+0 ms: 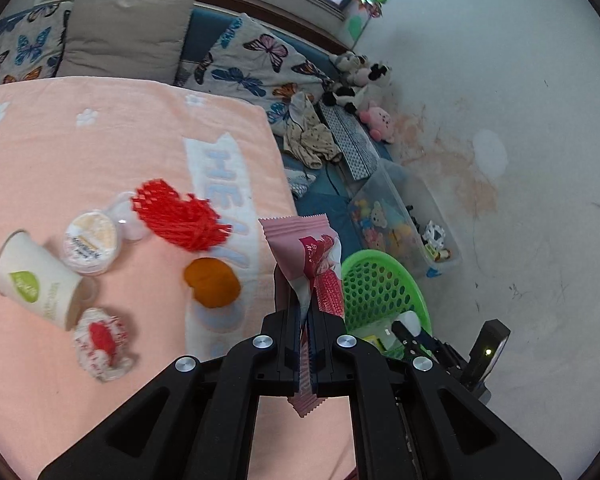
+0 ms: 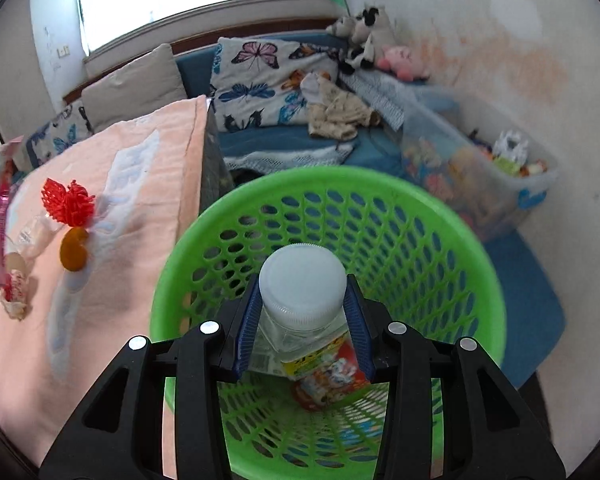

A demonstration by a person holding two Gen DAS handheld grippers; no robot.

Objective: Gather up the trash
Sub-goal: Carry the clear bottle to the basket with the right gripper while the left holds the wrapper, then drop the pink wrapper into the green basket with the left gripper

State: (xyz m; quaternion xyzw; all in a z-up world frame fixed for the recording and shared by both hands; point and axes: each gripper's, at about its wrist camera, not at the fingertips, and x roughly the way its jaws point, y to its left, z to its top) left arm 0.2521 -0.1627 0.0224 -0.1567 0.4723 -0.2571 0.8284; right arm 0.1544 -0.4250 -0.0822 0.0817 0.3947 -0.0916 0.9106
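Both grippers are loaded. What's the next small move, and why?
Probably open the right gripper: it holds the white-capped jar directly above the open green basket, so the jar should drop inside. The left gripper, shut on the pink wrapper, sits beside the basket over the bed and can follow.

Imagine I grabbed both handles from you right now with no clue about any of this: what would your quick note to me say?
Left tongs: shut on a pink snack wrapper, held above the bed edge, close to the green basket.
Right tongs: shut on a clear white-capped jar, held over the basket's mouth.
Done: both pieces are picked up. The basket's contents cannot be told.
Left on the peach blanket: paper cup on its side, round lidded tub, red net, orange peel, crumpled red-and-white wrapper.
Next, probably: release the jar, bring the wrapper over, then fetch the rest.
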